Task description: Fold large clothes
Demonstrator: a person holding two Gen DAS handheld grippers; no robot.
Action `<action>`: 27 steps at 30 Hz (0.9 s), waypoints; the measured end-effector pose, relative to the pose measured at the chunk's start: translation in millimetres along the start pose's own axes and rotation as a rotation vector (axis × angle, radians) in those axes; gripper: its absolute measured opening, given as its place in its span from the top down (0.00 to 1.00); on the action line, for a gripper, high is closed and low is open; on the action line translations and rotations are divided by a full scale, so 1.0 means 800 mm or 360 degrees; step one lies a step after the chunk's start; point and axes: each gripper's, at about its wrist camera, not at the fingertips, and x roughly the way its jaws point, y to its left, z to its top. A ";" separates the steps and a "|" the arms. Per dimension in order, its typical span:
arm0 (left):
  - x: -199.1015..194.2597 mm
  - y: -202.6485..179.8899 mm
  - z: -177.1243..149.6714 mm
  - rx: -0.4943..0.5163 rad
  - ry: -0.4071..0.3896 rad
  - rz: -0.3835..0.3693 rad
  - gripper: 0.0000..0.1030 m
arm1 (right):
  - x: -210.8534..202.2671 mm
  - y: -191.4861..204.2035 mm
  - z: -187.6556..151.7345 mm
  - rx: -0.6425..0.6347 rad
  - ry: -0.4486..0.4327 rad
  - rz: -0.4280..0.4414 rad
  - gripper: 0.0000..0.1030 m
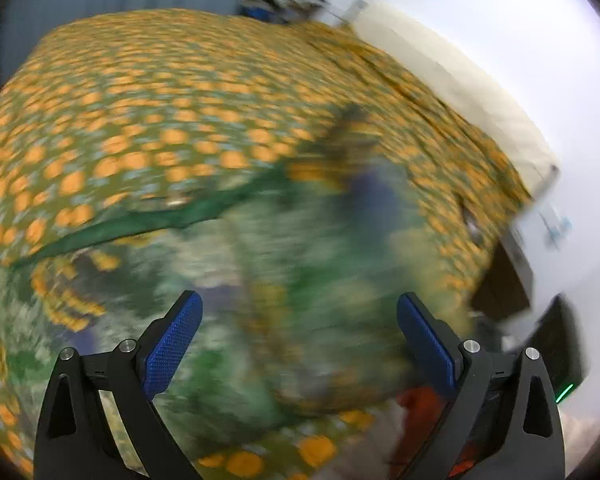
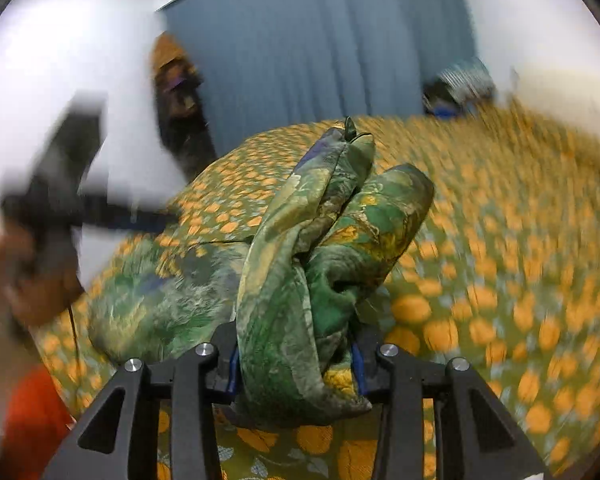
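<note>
Brightly, evenly lit, walls (image 1: pixel 520 40) glaring white toward 1 o'clock, heavy motion blur smearing bedspread (image 1: pixel 160 100) and garment (image 2: pixel 320 240), fisheye bending and darkening all edges.

I see a green garment (image 2: pixel 300 272) with a leafy print in yellow, grey and a few blue patches, dark green trim along one edge. Bed cover (image 1: pixel 172 92) olive with orange round blotches and pale leaves. Curtain (image 2: pixel 320 52) grey-blue, walls white. My gripper pads (image 1: pixel 172 340) blue, frames black. Sleeve (image 2: pixel 32 420) orange-red.

Green patterned garment (image 2: pixel 300 280) bunched, partly lifted off orange-dotted bedspread (image 2: pixel 500 280).
</note>
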 end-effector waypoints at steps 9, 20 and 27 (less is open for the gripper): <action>0.064 -0.067 0.007 0.0453 0.0421 0.0551 0.07 | 0.008 0.147 -0.014 -0.0682 -0.0078 -0.0102 0.60; -0.012 0.075 0.009 0.0065 0.0286 0.0452 0.75 | -0.017 0.058 -0.008 -0.0126 0.0089 0.0457 0.38; -0.064 0.200 -0.030 -0.0132 0.0189 0.0451 0.71 | 0.030 0.042 0.007 -0.0083 0.0231 0.0378 0.64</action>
